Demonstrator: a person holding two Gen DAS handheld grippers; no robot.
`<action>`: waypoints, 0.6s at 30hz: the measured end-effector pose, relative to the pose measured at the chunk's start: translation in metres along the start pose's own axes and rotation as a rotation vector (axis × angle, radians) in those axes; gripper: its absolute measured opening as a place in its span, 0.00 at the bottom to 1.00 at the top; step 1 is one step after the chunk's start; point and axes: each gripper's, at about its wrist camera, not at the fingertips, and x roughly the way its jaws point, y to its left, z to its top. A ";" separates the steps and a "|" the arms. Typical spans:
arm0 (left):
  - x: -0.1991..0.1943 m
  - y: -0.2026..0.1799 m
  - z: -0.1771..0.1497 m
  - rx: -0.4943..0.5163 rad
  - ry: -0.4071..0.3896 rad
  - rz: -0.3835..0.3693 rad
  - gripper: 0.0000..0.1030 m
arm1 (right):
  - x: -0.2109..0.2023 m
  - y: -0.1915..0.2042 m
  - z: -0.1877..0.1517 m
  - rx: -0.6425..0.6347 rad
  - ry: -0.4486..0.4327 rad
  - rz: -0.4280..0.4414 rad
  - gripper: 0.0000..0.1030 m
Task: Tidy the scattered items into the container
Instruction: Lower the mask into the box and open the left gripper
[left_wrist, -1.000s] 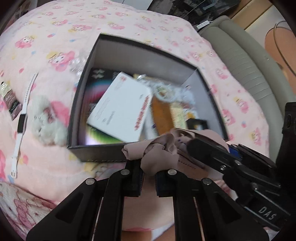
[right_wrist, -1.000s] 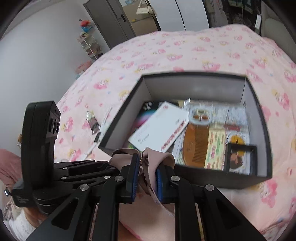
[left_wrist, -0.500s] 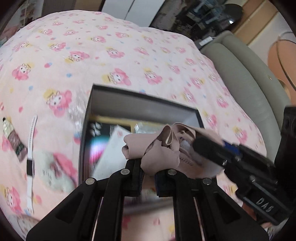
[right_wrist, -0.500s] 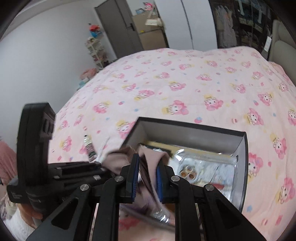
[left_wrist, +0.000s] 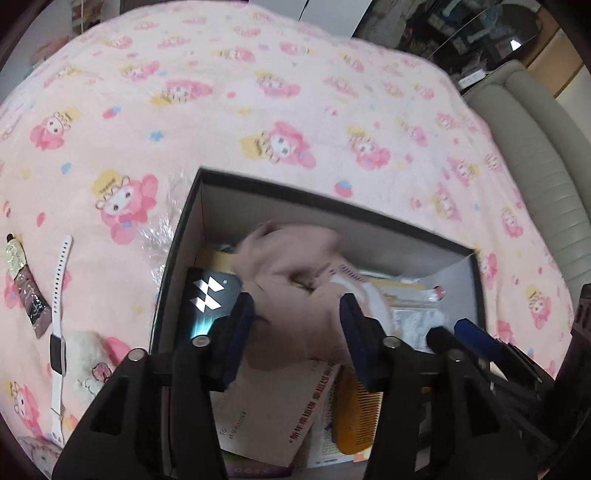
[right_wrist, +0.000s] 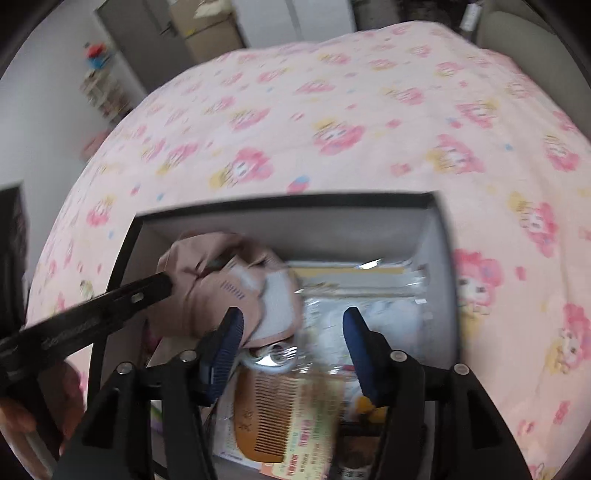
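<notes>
A dark open box sits on the pink bedspread. A beige folded cloth lies loose inside it on top of other items, at the box's left part. My left gripper is open above the box, jaws on either side of the cloth, not gripping. My right gripper is open over the box's middle, with the cloth just left of it. Left gripper's finger shows in the right wrist view. An orange comb, a white envelope and packets lie in the box.
On the bedspread left of the box lie a white watch, a brown tube and a white plush toy. A grey padded headboard runs along the right. Cabinets stand beyond the bed.
Both grippers held the beige cloth shut between their fingers. They moved over the box and both opened; the cloth has dropped into the box.
</notes>
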 end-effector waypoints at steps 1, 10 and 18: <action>-0.004 -0.003 -0.002 0.022 0.011 -0.020 0.49 | -0.005 -0.004 0.000 0.014 -0.012 -0.020 0.51; 0.046 -0.026 -0.007 0.128 0.191 0.022 0.47 | 0.004 -0.002 -0.004 -0.058 0.034 -0.069 0.51; 0.073 -0.021 0.019 0.075 0.198 0.058 0.46 | 0.040 -0.008 -0.001 -0.021 0.154 0.023 0.51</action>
